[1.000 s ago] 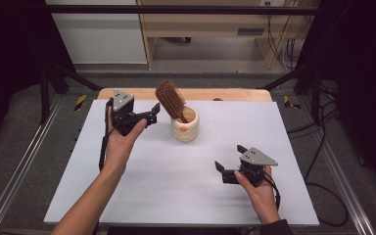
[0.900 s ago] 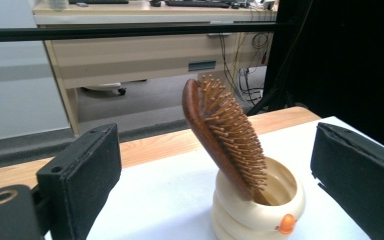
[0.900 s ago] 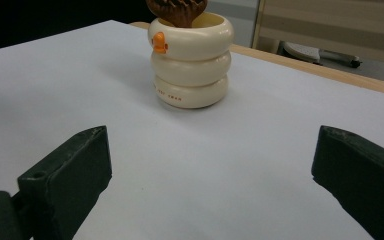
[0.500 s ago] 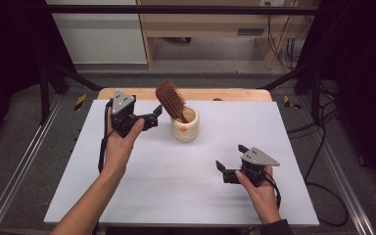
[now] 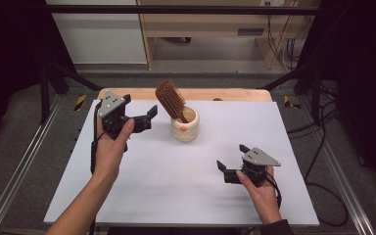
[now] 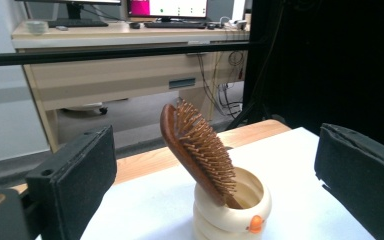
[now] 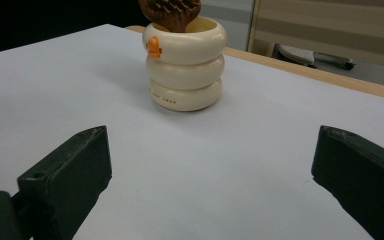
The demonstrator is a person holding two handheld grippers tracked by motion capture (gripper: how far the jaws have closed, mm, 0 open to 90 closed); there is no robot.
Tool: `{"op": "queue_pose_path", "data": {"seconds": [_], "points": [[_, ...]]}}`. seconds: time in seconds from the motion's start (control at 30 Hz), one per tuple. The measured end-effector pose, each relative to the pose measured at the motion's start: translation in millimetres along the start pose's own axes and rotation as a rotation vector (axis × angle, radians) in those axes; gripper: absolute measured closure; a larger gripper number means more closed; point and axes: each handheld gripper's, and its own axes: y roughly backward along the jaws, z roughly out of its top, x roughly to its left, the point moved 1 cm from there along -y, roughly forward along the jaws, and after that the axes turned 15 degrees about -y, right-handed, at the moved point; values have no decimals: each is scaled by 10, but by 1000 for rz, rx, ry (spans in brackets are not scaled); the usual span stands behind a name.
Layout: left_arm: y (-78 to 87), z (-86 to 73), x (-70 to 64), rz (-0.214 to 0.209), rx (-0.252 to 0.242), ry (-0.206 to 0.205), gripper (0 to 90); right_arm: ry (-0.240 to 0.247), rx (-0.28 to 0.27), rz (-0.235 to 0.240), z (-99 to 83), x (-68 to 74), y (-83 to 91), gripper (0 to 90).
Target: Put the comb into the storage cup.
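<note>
Brown wooden paddle hairbrush (image 5: 171, 100) stands tilted, handle down, in cream ringed ceramic holder (image 5: 185, 126) near far edge of white surface (image 5: 176, 186). Left claw (image 5: 146, 117) just beside brush, jaws apart, empty. Right claw (image 5: 231, 161) near front right corner, jaws apart, empty, well apart from holder.
</note>
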Motion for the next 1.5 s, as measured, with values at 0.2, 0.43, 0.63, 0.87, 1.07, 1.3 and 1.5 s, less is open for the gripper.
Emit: {"op": "queue_pose_path", "data": {"seconds": [0.2, 0.43, 0.63, 0.87, 1.07, 1.3, 1.5], "points": [[118, 58, 14, -17, -15, -17, 38, 2, -1, 1, 3, 0, 8, 34], [189, 66, 22, -30, -23, -16, 39, 1, -1, -3, 3, -12, 13, 35], [220, 27, 37, -34, -23, -11, 37, -2, -2, -2, 5, -20, 18, 35], [281, -19, 88, -30, -43, -8, 36, -4, -8, -2, 12, -40, 34, 34], [338, -81, 154, -17, -50, -1, 34, -10, -14, -1, 14, -56, 42, 33], [409, -214, 222, -3, -47, 13, 35, -7, -12, 0, 10, -52, 39, 33], [474, -338, 282, 14, -48, 27, 35, -7, -19, -10, 14, -58, 48, 33]]}}
